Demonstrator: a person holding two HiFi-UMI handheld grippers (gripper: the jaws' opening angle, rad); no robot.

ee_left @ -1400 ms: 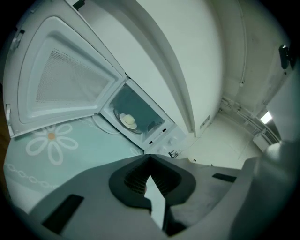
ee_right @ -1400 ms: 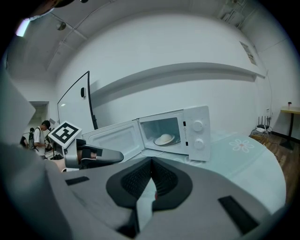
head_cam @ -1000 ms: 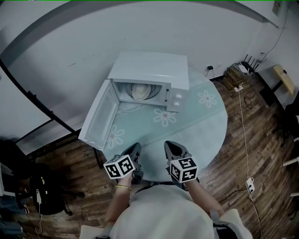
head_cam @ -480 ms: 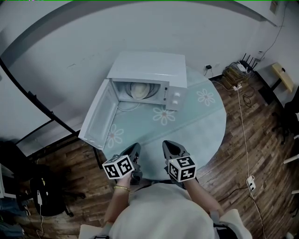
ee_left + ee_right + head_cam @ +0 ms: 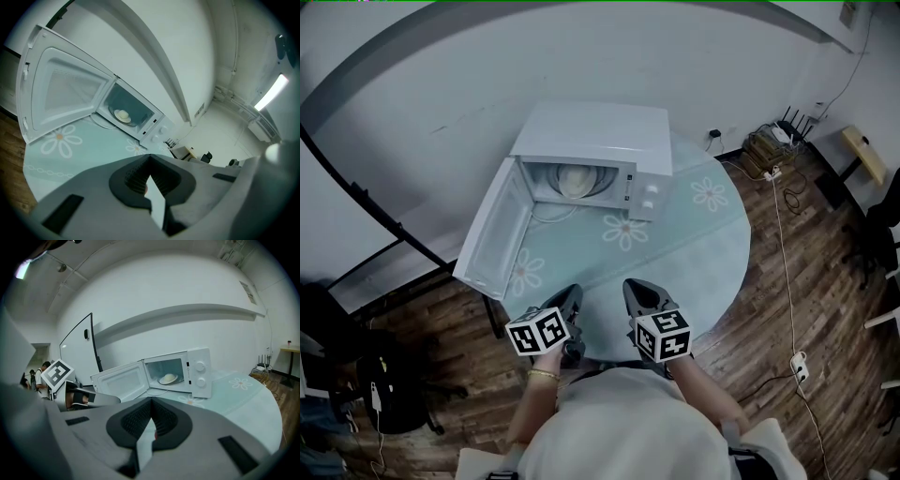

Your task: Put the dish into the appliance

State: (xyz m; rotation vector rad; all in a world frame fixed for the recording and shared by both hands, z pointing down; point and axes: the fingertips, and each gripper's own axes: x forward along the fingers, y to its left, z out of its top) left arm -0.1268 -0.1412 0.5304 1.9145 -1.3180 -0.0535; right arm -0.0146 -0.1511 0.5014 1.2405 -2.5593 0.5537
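Observation:
The white microwave (image 5: pixel 595 150) stands at the back of the round table with its door (image 5: pixel 490 232) swung wide open to the left. Inside it, a pale dish (image 5: pixel 575 178) with a rounded lump on it rests on the turntable; it also shows in the left gripper view as the dish (image 5: pixel 123 115) and in the right gripper view as the dish (image 5: pixel 168 378). Both grippers hover side by side over the table's near edge, well short of the microwave. My left gripper (image 5: pixel 572 300) is shut and empty. My right gripper (image 5: pixel 637 293) is shut with nothing in it.
A teal cloth with white flowers (image 5: pixel 675 234) covers the table. The open door overhangs the table's left side. Cables and a power strip (image 5: pixel 797 366) lie on the wooden floor at the right. A dark stand (image 5: pixel 356 187) runs along the left wall.
Both grippers have drifted very slightly toward the near edge and stayed shut. The microwave, its door and the dish have not moved.

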